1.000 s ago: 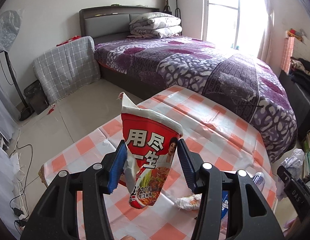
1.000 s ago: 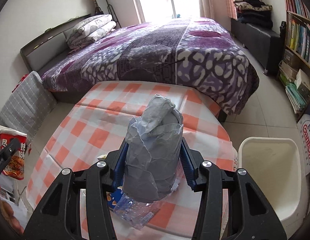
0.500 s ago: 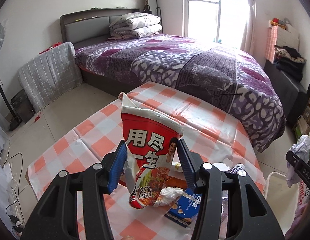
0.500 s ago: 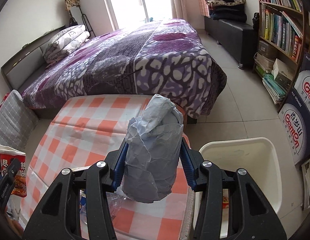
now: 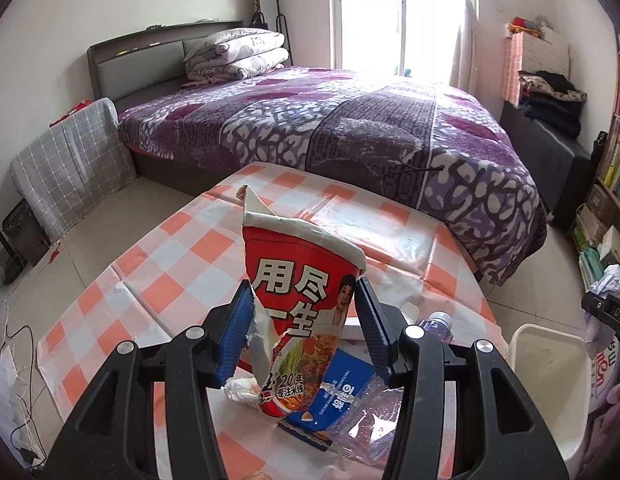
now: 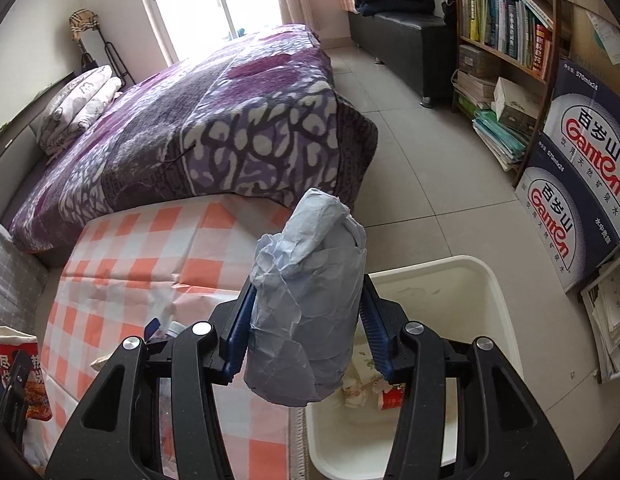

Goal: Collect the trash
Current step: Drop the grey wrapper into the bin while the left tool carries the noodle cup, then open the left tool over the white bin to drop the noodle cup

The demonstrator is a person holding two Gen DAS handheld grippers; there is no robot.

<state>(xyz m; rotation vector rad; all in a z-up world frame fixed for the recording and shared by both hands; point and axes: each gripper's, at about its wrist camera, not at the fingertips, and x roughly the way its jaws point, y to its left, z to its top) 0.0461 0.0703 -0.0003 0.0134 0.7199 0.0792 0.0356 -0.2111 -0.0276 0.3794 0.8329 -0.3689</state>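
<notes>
My left gripper (image 5: 306,330) is shut on a crushed red noodle cup (image 5: 300,300) and holds it above the checkered table (image 5: 150,280). My right gripper (image 6: 306,330) is shut on a crumpled grey-blue paper wad (image 6: 306,308), held over the table's right edge beside the white bin (image 6: 469,280). The bin holds some trash (image 6: 369,388). The bin also shows in the left wrist view (image 5: 549,380). The noodle cup and left gripper show at the far left of the right wrist view (image 6: 18,376).
On the table under the left gripper lie a blue snack box (image 5: 337,396), a crushed clear bottle (image 5: 373,412), and a white tissue wad (image 5: 242,388). A purple bed (image 5: 349,128) stands behind the table. Water cartons (image 6: 581,184) and a bookshelf (image 6: 505,20) stand at right.
Both grippers have swung right with their loads. The bin has come further into both views, and the right gripper's paper wad is now closer to it.
</notes>
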